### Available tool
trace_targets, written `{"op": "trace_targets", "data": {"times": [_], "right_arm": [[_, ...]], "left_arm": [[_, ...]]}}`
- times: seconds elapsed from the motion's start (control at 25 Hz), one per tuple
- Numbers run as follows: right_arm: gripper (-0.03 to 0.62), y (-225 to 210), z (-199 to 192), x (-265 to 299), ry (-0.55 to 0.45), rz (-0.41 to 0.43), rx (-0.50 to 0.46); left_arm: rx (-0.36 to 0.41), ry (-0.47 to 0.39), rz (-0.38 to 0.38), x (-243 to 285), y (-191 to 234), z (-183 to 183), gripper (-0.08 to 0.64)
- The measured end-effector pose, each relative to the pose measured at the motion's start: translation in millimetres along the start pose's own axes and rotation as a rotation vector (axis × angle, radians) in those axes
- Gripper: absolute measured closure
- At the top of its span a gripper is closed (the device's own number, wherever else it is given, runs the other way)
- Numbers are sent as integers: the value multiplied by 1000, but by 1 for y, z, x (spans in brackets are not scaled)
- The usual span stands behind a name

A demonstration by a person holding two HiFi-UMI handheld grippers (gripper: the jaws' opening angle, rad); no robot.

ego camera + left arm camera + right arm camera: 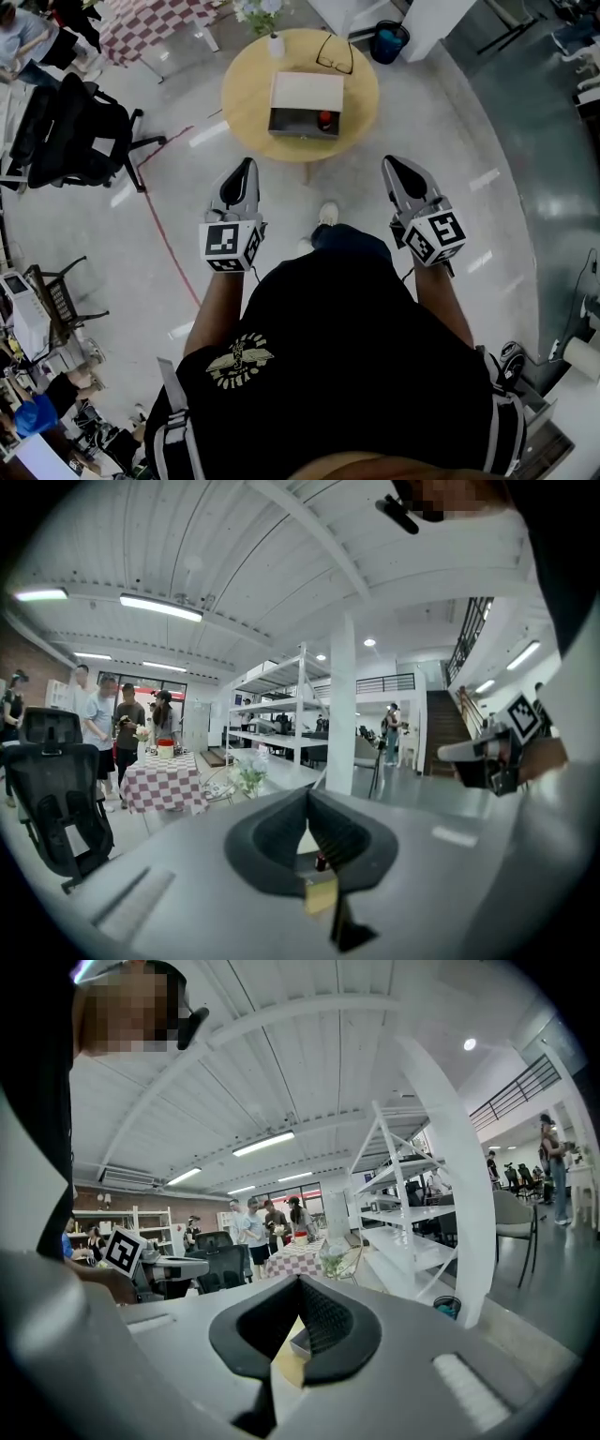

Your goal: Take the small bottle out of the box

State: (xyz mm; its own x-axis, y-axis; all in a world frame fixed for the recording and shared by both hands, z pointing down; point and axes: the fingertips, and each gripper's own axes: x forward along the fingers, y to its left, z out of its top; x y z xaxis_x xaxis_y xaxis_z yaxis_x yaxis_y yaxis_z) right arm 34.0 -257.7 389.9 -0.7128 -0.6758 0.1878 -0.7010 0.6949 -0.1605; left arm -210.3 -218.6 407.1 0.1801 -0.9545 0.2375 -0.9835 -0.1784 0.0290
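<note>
Vase (pixel 276 45): set at the far edge of the round table (pixel 246 94); white flowers (pixel 259 11) are held in it.
Box (pixel 307 92): placed near the middle of the table, just right of the vase and nearer the person. A pale lid is seen over its far part, and the gray inside is left open on the near side.
Small bottle (pixel 325 119): stood in the right end of the box's gray inside, against the near wall. Only its red top can be made out.
Bin (pixel 387 42): placed on the floor beyond the table's right edge; a blue lining is seen in it, but the contents cannot be told.
Checked table (pixel 155 23): seen at the far left, well apart from the round table.
Office chair (pixel 75 131): parked at the left on the floor, clear of the path.
Red line (pixel 167 234): drawn across the floor between the chair and the person.
Left gripper (pixel 249 164): held above the floor, short of the table. Its jaws are closed tip to tip and nothing is gripped.
Shoe (pixel 327 214): seen on the floor between the two grippers.
Glasses (pixel 335 54): laid on the table behind the box.
Right gripper (pixel 389 161): held level with the left one, also short of the table. Its jaws are pressed together and nothing is gripped.
Way to the box: bare floor and the table's near rim are found between the grippers and the box.
</note>
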Motion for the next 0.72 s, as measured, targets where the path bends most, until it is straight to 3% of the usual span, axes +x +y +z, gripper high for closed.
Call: {"op": "trace_targets", "data": {"times": [0.36,0.72], "right_arm": [[584,-45,21,52,-38,21,16],[584,-91,46,102,-41,70,-10]], "left_arm": [[36,31,-3,58,5,16,560],[38,5,80,109,24,44,560]]}}
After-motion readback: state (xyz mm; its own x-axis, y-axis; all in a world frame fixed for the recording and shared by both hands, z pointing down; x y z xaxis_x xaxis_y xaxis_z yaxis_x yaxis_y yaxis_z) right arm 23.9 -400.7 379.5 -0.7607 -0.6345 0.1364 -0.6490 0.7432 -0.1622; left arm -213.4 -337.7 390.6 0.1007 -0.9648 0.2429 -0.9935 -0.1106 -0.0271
